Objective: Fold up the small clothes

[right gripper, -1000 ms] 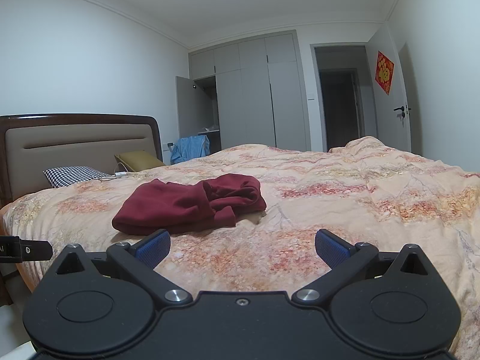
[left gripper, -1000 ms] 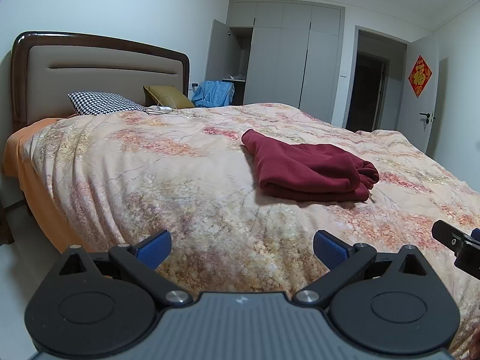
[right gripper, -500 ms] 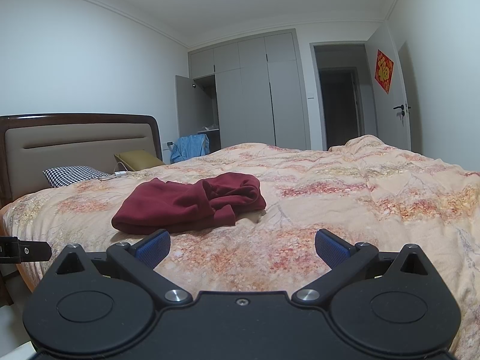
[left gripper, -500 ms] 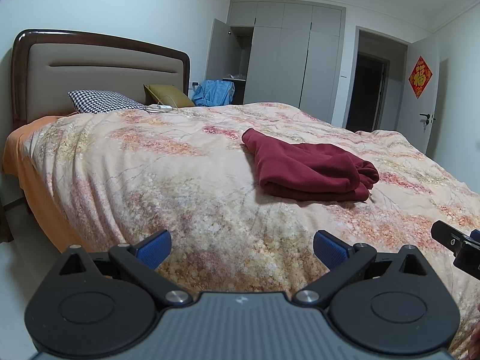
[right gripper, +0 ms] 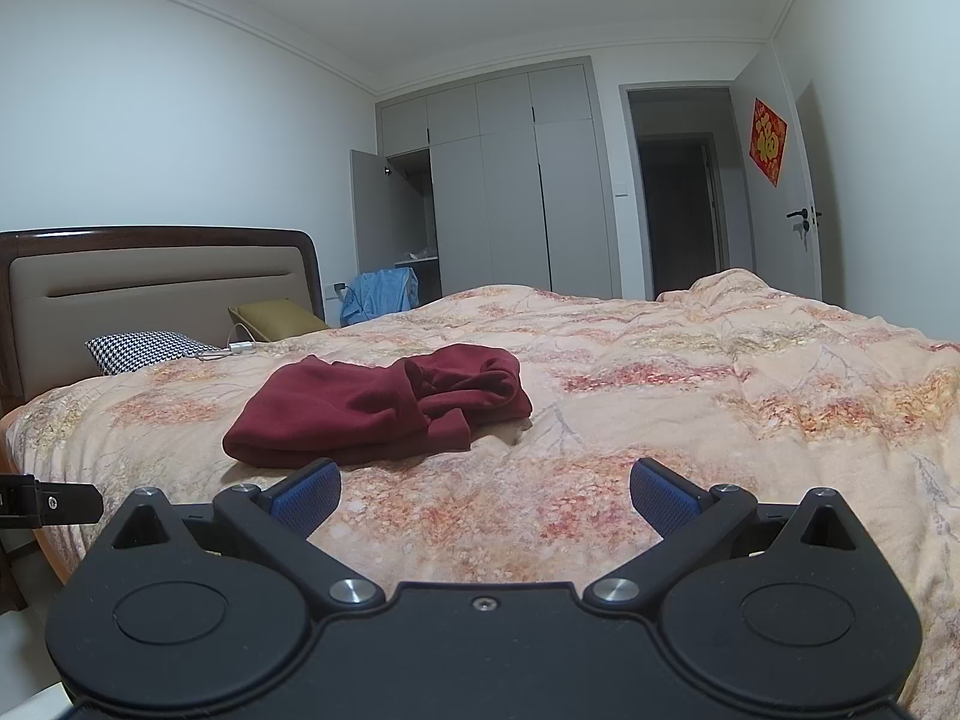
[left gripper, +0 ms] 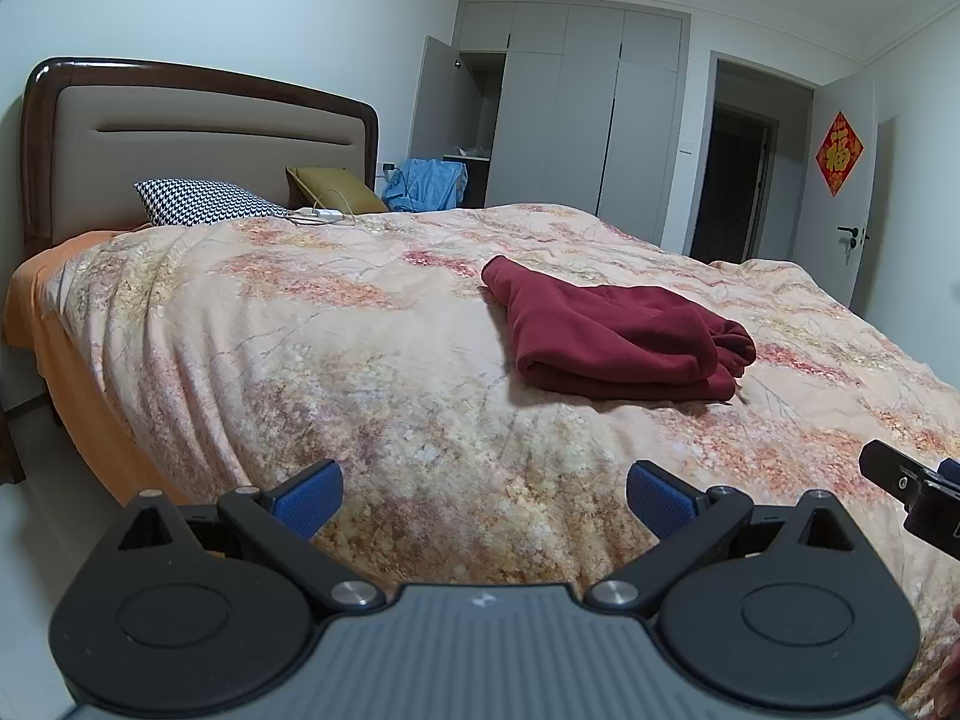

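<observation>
A dark red garment [left gripper: 618, 339] lies folded in a loose bundle on the floral bedspread [left gripper: 360, 360]; it also shows in the right wrist view [right gripper: 384, 408]. My left gripper [left gripper: 483, 495] is open and empty, held near the bed's near edge, well short of the garment. My right gripper [right gripper: 483, 495] is open and empty, just short of the garment, which lies ahead and to its left. A tip of the right gripper shows at the right edge of the left wrist view [left gripper: 900, 483].
A padded headboard [left gripper: 198, 138], a houndstooth pillow [left gripper: 204, 210] and an olive pillow [left gripper: 336, 189] are at the bed's head. A white cable and charger [left gripper: 321, 214] lie by the pillows. A wardrobe [left gripper: 576, 120] with one open door and an open doorway [left gripper: 735, 180] stand beyond.
</observation>
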`<act>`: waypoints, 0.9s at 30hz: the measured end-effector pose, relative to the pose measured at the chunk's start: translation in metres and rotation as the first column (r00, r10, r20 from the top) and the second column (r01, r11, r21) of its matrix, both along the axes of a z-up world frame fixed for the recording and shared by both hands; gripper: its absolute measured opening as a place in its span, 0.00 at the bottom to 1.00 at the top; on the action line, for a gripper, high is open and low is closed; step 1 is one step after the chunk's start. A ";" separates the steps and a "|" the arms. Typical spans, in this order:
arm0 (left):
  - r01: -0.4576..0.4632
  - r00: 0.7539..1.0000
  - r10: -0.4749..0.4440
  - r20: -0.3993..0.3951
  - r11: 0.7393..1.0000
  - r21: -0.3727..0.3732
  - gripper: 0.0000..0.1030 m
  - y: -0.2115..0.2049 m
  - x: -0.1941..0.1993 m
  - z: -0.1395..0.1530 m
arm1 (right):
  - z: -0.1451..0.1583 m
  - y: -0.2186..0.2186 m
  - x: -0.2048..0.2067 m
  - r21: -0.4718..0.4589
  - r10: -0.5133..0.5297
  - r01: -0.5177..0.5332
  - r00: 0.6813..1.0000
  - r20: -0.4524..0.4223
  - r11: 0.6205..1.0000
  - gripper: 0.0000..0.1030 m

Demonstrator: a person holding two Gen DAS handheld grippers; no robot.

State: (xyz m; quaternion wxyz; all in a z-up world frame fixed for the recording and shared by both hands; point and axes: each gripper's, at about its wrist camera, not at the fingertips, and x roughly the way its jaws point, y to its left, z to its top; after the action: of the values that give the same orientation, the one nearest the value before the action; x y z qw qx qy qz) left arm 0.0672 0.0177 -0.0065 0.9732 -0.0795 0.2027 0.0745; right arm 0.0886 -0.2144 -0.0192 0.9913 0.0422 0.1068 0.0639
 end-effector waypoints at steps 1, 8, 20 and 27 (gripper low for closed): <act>0.000 1.000 0.000 0.000 1.000 0.000 1.00 0.000 0.000 0.000 | 0.000 0.000 0.000 0.000 0.000 0.000 1.000 0.000 1.000 1.00; 0.002 1.000 -0.002 0.003 1.000 0.000 1.00 -0.001 -0.001 0.000 | 0.000 0.000 0.000 0.000 0.000 0.000 1.000 0.000 1.000 1.00; -0.042 0.999 0.040 0.019 0.993 0.110 1.00 -0.016 -0.003 0.007 | 0.000 0.000 0.000 0.000 0.000 0.000 1.000 -0.001 1.000 0.99; -0.026 0.999 0.022 0.036 0.992 0.126 1.00 -0.017 -0.005 0.008 | 0.000 0.000 0.000 0.001 0.000 0.000 1.000 -0.001 1.000 0.99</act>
State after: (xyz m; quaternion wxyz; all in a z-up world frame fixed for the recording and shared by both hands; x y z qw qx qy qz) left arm 0.0620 0.0011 0.0013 0.9786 -0.0214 0.1798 0.0976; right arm 0.0886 -0.2145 -0.0189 0.9913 0.0425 0.1073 0.0641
